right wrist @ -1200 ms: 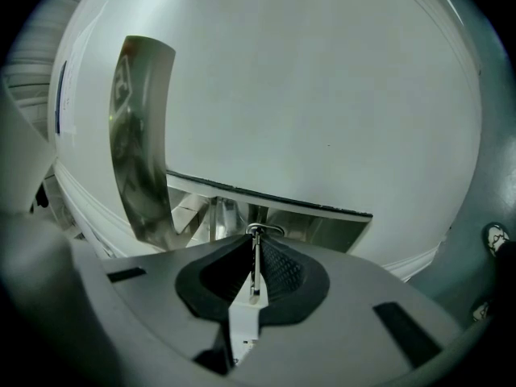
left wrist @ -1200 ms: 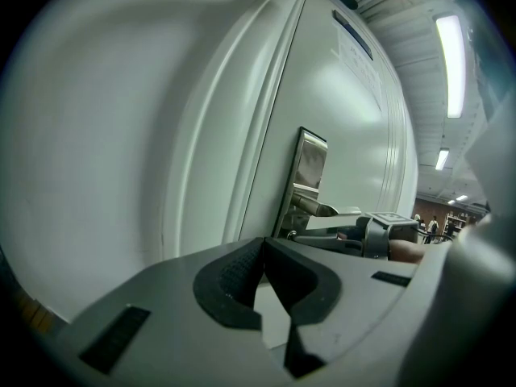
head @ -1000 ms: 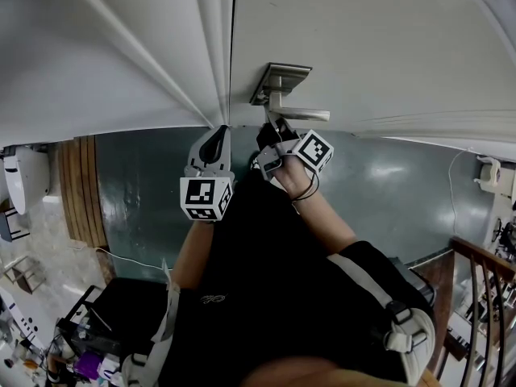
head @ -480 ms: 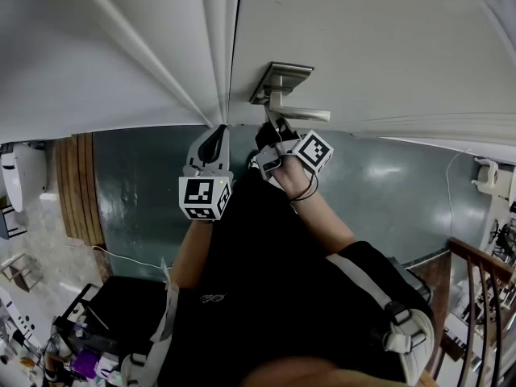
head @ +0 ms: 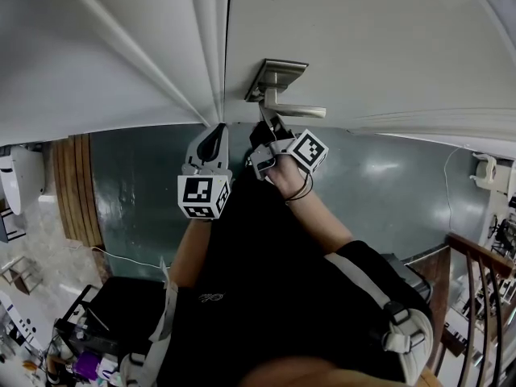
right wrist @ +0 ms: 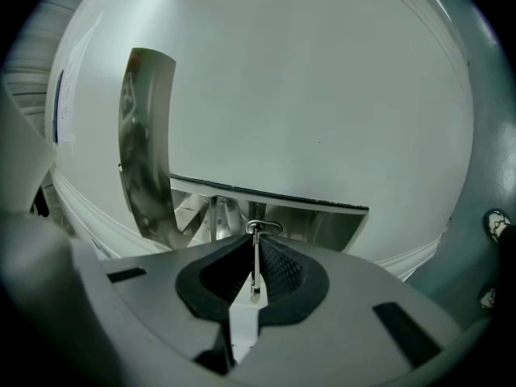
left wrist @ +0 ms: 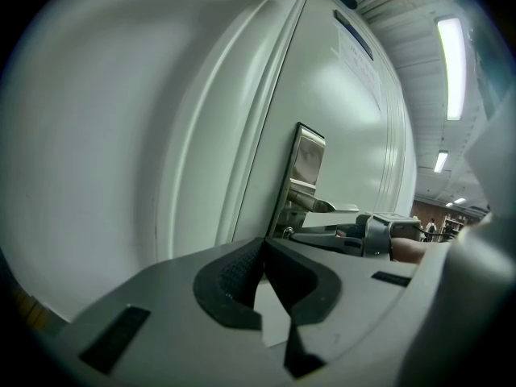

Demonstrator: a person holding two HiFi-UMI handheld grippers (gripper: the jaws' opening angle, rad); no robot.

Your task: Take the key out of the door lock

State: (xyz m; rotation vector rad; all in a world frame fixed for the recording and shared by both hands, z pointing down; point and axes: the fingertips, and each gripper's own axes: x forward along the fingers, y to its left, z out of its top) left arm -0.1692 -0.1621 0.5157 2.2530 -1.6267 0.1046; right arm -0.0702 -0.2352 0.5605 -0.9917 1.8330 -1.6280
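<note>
Right gripper (head: pixel 264 127) sits at upper centre of the head view, nose up against the door lock (head: pixel 274 77) just under the lever handle (head: pixel 300 111). In the right gripper view its fingers are clamped on the key (right wrist: pixel 255 263). The key shows as a thin metal strip, edge-on, pinched between the two dark pads at lower centre, with a small metal loop at its far end toward the lock. The key is too small to make out in the head view. Can't tell from either view how much of the blade, if any, is inside the keyhole.

Left gripper (head: pixel 218 131) is just left of the lock, by the door (head: pixel 363 47) edge. Its fingers are together with nothing between them, and it does no work here.

Judged step: pulling the key out. To do it well:
- Keep the pinch firm. The key is thin and seen edge-on, so it could slip or twist between the pads.
- Pull straight back along the keyhole axis, away from the door. Any sideways or up-down lean is likely to bind the blade.
- If it resists, it probably isn't at the neutral angle. Rotate slightly rather than yank.
- Watch the lever handle right above, because clearance for the right gripper looks tight.
- Keep the left gripper clear of the pull path.
</note>
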